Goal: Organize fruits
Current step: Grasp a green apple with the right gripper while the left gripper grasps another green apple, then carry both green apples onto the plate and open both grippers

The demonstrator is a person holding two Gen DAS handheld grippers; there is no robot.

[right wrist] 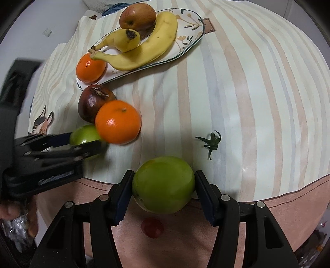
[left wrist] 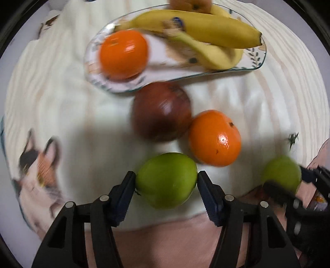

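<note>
My left gripper point(left wrist: 166, 179) is shut on a green apple point(left wrist: 166, 180) near the table's front edge; it also shows in the right wrist view point(right wrist: 82, 137). My right gripper point(right wrist: 164, 183) is shut on a second green apple point(right wrist: 163, 184), seen at the right in the left wrist view point(left wrist: 281, 174). A dark red fruit point(left wrist: 162, 111) and an orange point(left wrist: 214, 138) lie on the cloth just beyond the left gripper. The oval plate point(right wrist: 193, 35) holds two bananas point(right wrist: 144, 49), an orange point(right wrist: 90, 68) and a red-brown apple point(right wrist: 137, 16).
A striped tablecloth point(right wrist: 226, 92) with a dog print point(left wrist: 39, 162) covers the table. A green fruit stem point(right wrist: 211, 142) lies on the cloth to the right. A small red fruit point(right wrist: 152, 227) lies on the pink surface below the right gripper.
</note>
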